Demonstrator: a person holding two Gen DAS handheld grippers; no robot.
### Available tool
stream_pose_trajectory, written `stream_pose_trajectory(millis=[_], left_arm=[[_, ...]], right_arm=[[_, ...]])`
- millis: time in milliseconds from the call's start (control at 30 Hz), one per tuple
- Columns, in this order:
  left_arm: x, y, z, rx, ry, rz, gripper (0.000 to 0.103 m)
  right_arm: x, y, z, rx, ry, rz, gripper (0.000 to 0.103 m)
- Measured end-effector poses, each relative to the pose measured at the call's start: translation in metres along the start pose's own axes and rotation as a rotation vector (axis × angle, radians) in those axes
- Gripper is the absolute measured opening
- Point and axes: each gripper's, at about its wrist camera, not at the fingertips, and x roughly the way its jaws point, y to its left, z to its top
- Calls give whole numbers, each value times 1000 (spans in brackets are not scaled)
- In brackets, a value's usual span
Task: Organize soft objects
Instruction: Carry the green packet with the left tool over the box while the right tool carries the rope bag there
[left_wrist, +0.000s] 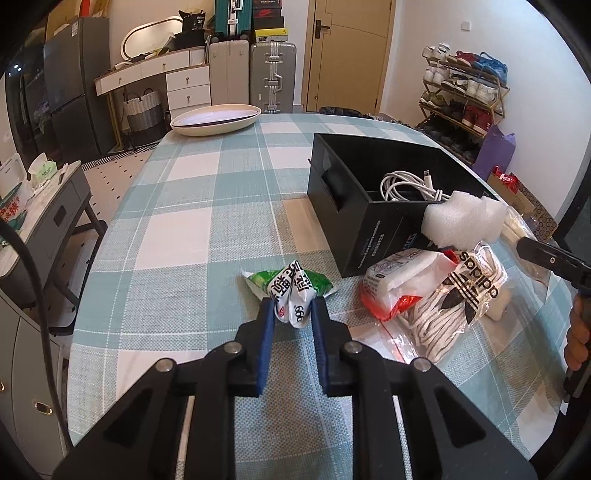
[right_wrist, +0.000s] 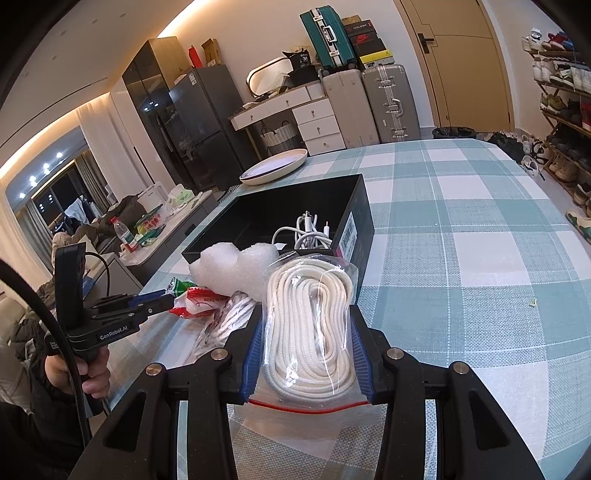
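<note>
The left gripper (left_wrist: 294, 310) is clamped on a green-and-white packet (left_wrist: 291, 290), its blue pads (left_wrist: 267, 332) pinching the crumpled near end while the rest of the packet lies on the checked cloth (left_wrist: 192, 236) just ahead of the tips. Off to that gripper's right, close by, lies a red-and-white pack (left_wrist: 399, 284), and touching it on the far side a clear bag of laces (left_wrist: 461, 299) with black lettering. A lump of white foam (left_wrist: 458, 221) sits just beyond those, leaning on the near corner of a black box (left_wrist: 354, 206).

The right gripper (right_wrist: 306, 332) is closed on a clear zip bag of white cord (right_wrist: 314, 332), the bag filling the space between both pads and reaching forward past the tips toward the box (right_wrist: 280, 210). The foam (right_wrist: 236, 269) sits ahead and to the left of this gripper, against the box's near wall. A hand (right_wrist: 92, 373) holding the other gripper shows at its far left.

Inside the box, at the near end, lies a tangle of white cables (left_wrist: 410, 186). Well beyond both grippers, at the far edge of the table, rests a shallow oval dish (left_wrist: 216, 120).
</note>
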Motion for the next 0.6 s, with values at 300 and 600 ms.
stream_pose_trajectory(millis=[300, 600], left_arm=[[-6, 4, 3, -18, -26, 1, 15], [-28, 3, 11, -29, -89, -14, 15]], right_arm=[[0, 0, 1, 2, -7, 0, 43], [-7, 3, 5, -7, -34, 5, 43]])
